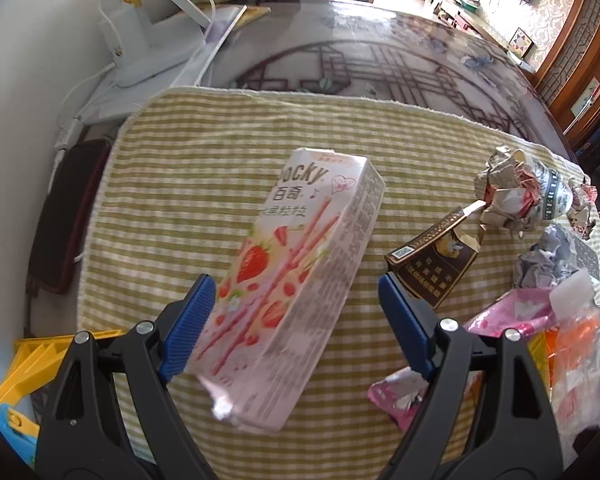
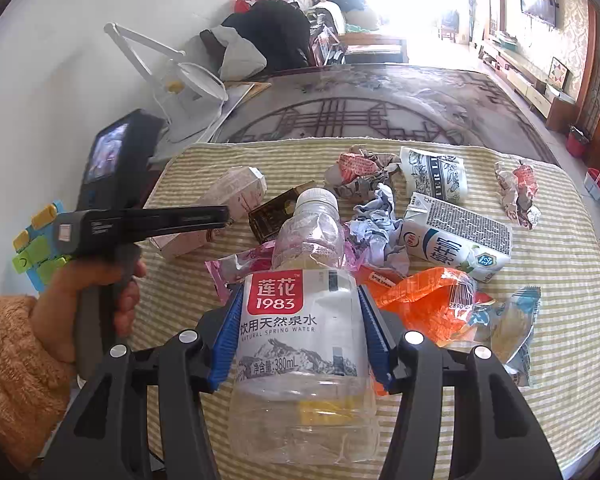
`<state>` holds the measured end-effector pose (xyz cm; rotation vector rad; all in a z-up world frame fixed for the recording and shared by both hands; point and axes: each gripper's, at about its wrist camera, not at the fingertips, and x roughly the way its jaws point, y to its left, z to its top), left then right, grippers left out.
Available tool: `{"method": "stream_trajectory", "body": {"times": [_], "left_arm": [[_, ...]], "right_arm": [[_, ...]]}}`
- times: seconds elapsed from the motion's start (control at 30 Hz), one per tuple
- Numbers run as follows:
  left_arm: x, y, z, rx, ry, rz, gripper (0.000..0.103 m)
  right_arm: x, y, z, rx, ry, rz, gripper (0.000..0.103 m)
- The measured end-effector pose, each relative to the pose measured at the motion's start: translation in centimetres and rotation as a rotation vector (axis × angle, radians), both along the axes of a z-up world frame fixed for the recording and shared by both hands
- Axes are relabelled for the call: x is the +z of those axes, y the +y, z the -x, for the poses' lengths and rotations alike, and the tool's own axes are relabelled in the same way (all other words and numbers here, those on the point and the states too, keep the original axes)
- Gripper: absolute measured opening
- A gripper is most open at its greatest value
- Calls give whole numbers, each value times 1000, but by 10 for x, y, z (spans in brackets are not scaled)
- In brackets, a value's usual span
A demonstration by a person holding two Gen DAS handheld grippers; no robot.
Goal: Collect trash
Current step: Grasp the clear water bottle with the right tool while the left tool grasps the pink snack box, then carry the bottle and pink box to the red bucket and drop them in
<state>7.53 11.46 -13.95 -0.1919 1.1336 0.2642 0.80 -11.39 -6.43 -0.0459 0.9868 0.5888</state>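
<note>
1. Across the tabletop lay a green-and-cream striped woven cloth (image 1: 204, 184), and all the trash sat on it.
2. Between the right gripper's (image 2: 300, 334) blue ridged pads (image 2: 229, 334) stood a clear crumpled plastic water bottle with a red-and-white label (image 2: 300, 320); the jaws were clamped on its labelled middle, white cap pointing away from the camera.
3. Ahead of the left gripper (image 1: 292, 320) lay a pink strawberry Pocky carton (image 1: 296, 272), tilted, its near end between the pads. The jaws stood wide apart, the left pad (image 1: 188, 324) at the carton's edge, the right one clear of it.
4. Right of the bottle rested a white milk carton with blue print (image 2: 456, 236), on its side.
5. Just beside the bottle's right pad sprawled an orange plastic wrapper (image 2: 428, 304).
6. Near the Pocky carton sat a dark brown cigarette pack (image 1: 436, 260), torn open.
7. Further back lay a crumpled ball of printed paper (image 1: 504, 196).
</note>
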Motion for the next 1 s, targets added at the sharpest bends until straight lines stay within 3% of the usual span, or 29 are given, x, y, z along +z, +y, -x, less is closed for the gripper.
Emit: {"method": "stream_trajectory", "body": {"times": [0.1,0.2,0.4,1.0], "left_arm": [[-9,-4,-4,-15,29,-28,80],[-9,-3,-4,-20,28,-56,60],[3,7,8,17,-15,0,48],[76,-54,61,-50,-182,52,48]], "right_arm": [[-2,1,0,5,7,-3,53],[-2,0,0,0,6,-6,53],[-2,-1,-2,-16,4,-15,53],[8,-20,-5,-60,-24,-60,53]]}}
